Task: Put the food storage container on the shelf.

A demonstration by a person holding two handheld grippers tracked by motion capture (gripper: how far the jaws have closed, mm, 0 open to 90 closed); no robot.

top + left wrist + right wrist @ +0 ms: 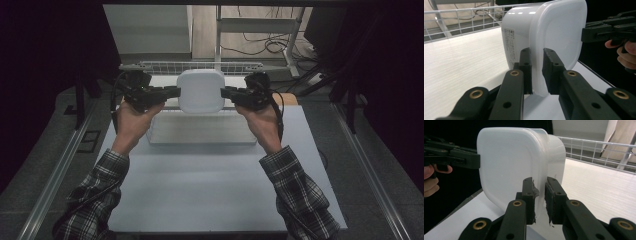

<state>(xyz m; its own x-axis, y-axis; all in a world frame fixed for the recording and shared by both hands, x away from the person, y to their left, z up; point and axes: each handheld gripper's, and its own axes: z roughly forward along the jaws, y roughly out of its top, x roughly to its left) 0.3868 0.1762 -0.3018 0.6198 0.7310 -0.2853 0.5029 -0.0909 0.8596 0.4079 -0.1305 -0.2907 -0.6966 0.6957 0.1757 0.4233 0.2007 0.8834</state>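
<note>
Left gripper [172, 92] at 9 o'clock of the white plastic container [201, 90], fingers [526, 65] narrow, pinching its rim. Container held in the air above the white tray [200, 131] on the counter [210, 190], flat lidded face turned toward the person, tub body pointing at 12 o'clock toward the wire rack [190, 66]. Right gripper [227, 92] at 3 o'clock of the container, fingers [529, 192] narrow, clamped on the opposite rim.

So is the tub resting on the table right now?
No, the tub hangs above the table, clamped between both grippers.
</note>
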